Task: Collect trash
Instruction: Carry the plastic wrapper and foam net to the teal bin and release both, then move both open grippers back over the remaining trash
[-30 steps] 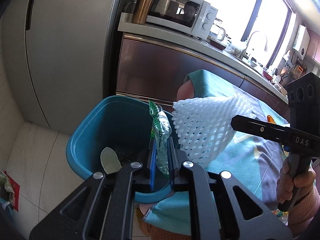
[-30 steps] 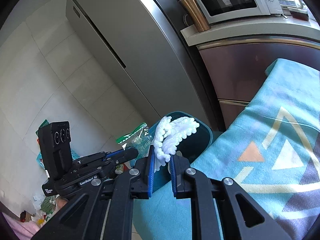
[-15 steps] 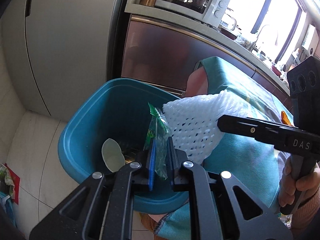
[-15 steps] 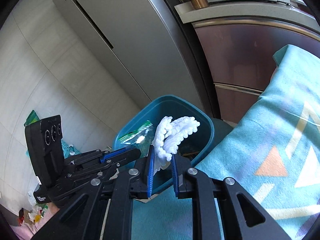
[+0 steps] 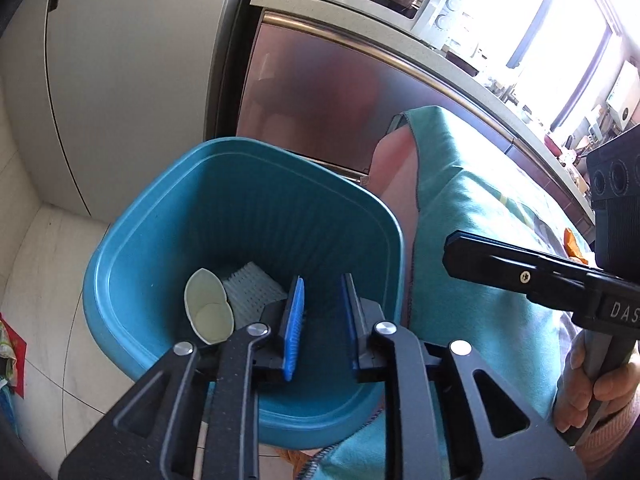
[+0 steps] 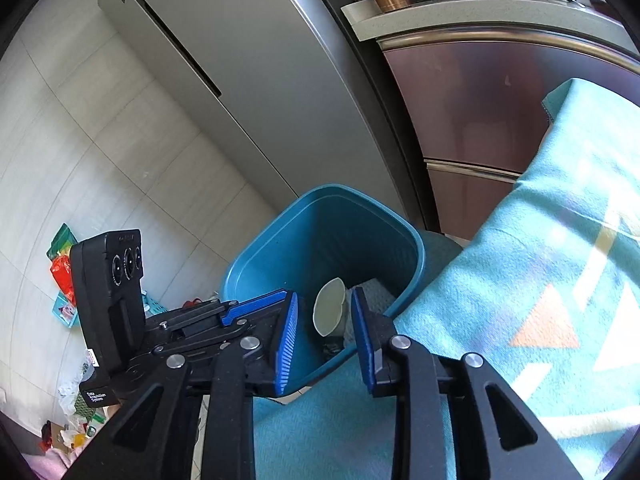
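Foam net (image 5: 250, 290) apparently below jaws

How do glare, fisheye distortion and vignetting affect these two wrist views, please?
Left wrist view: the window is blown out to white, the counter edge bows, and the blue bin stays sharp. Right wrist view: dark vignette fills the corners, the fridge door lines curve, and sunlight washes out the patterned blanket.

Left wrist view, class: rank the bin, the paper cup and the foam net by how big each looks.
1. Bin, by far largest.
2 and 3. Paper cup and foam net look alike; the net is partly hidden, so no ranking.
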`<state>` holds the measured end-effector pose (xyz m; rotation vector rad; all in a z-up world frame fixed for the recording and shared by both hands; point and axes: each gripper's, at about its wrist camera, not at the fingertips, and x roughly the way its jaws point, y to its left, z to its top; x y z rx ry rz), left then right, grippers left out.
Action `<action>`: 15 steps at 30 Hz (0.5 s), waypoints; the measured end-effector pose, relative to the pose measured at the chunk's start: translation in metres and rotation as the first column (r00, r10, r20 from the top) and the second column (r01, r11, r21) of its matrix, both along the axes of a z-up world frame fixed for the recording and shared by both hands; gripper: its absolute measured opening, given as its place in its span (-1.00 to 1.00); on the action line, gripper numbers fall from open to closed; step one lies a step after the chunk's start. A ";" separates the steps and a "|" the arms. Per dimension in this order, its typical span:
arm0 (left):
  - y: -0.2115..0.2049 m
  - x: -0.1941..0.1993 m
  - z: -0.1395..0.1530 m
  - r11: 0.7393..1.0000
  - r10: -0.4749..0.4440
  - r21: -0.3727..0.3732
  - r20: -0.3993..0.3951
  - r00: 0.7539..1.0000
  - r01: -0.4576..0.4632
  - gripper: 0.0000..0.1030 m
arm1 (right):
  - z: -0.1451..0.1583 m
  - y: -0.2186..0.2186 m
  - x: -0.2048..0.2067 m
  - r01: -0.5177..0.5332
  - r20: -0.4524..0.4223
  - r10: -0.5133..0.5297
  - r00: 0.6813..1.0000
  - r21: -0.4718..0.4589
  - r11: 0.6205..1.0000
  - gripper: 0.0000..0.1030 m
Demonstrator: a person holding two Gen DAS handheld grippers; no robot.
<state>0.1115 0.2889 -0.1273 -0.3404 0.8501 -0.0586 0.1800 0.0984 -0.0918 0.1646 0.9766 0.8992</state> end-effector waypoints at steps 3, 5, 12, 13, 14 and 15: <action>-0.007 -0.006 0.010 1.000 -0.010 0.021 0.030 0.999 0.009 -0.44 | 0.002 -0.008 -0.002 0.010 0.006 -0.011 1.000 0.017 1.000 -0.48; -0.013 -0.011 0.020 0.999 -0.020 0.032 0.060 0.998 0.018 -0.38 | 0.006 -0.017 -0.008 0.016 0.025 -0.017 1.000 0.030 0.999 -0.47; -0.049 -0.028 0.054 0.993 -0.111 0.064 0.167 0.980 0.102 -0.15 | 0.030 -0.064 -0.040 0.062 0.137 -0.071 0.988 0.066 0.996 -0.40; -0.055 -0.029 0.057 0.991 -0.132 0.062 0.178 0.975 0.122 -0.14 | 0.033 -0.075 -0.045 0.079 0.147 -0.089 0.985 0.075 0.994 -0.36; -0.062 -0.030 0.061 0.988 -0.154 0.061 0.189 0.970 0.145 -0.13 | 0.036 -0.084 -0.050 0.095 0.159 -0.106 0.982 0.080 0.992 -0.35; -0.070 -0.031 0.063 0.984 -0.175 0.061 0.196 0.965 0.166 -0.13 | 0.038 -0.093 -0.055 0.111 0.172 -0.125 0.977 0.085 0.990 -0.35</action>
